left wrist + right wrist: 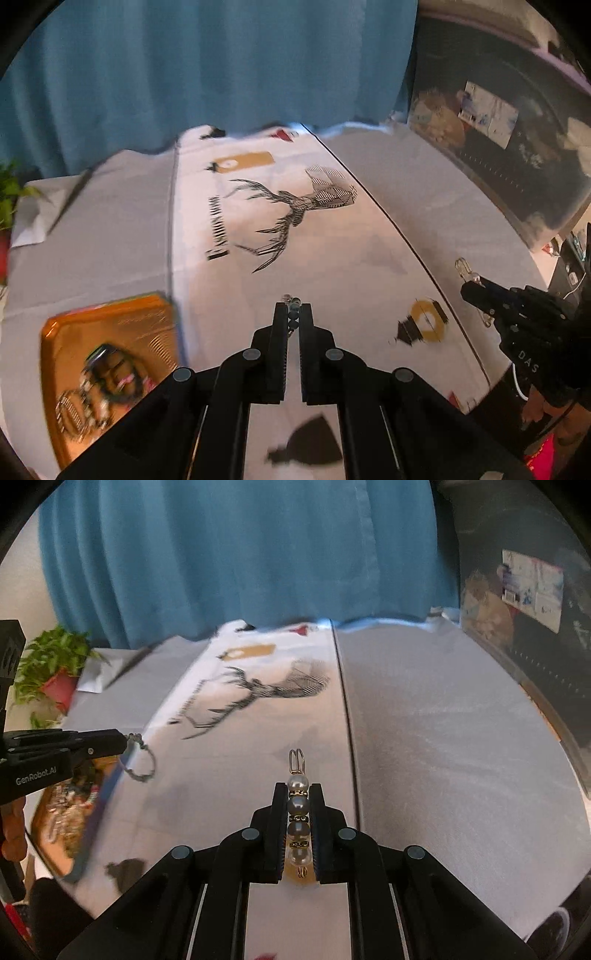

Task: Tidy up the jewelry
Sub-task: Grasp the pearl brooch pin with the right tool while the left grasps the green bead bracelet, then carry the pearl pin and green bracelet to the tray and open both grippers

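Note:
My left gripper (293, 307) is shut on a thin beaded bracelet (293, 314); in the right wrist view the bracelet (142, 762) hangs as a loop from its tips (123, 740). My right gripper (298, 788) is shut on a pearl hair clip (297, 812) that lies lengthwise between the fingers, its wire end poking out in front. The right gripper (466, 286) also shows at the right of the left wrist view. An orange tray (110, 325) with several jewelry pieces (107, 380) sits low to the left.
The table is covered with a white cloth printed with a deer (295, 214) and grey cloth (443, 738) to the right. A blue curtain (240, 554) hangs behind. A potted plant (51, 664) stands far left. Dark cluttered shelves (517, 147) are at the right.

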The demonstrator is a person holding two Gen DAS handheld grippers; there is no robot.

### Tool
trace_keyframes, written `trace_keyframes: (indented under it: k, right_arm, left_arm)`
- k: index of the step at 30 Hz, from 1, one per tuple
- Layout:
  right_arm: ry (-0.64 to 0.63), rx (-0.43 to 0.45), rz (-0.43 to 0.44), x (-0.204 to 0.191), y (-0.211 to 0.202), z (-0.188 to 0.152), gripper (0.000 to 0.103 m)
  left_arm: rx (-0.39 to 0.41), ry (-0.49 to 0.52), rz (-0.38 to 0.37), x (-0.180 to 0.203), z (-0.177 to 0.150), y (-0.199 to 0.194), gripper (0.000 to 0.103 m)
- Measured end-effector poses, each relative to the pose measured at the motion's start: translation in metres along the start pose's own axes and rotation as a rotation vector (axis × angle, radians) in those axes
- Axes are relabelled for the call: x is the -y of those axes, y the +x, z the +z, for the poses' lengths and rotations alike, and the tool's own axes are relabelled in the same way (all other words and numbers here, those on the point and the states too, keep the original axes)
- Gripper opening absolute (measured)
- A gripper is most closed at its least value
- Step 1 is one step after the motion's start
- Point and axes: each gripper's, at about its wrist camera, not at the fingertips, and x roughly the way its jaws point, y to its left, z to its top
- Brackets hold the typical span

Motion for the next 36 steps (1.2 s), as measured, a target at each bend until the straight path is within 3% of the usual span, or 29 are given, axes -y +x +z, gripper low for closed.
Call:
trace_keyframes:
  k: [6, 18, 29, 36]
  right_arm:
    - [-0.047, 0.034, 0.030, -0.034, -0.052, -0.017, 0.012]
    - [-0.198, 0.029, 0.164, -0.124, -0.150, -0.098, 0.012]
    - [-0.302, 0.011, 0.252, -0.173, -0.203, -0.153, 0.012]
    - [-0.341, -0.009, 0.284, -0.192, -0.212, -0.169, 0.012]
  left_arm:
    - [0.041, 0.006, 0.027, 0.001, -0.035, -0.064, 0.004]
    - [0.124, -0.019, 0.064, 0.009, -0.134, -0.177, 0.004]
    - [0.113, -0.112, 0.061, 0.004, -0.226, -0.223, 0.004]
    - [0.105, -0.165, 0.091, -0.004, -0.257, -0.234, 0.003]
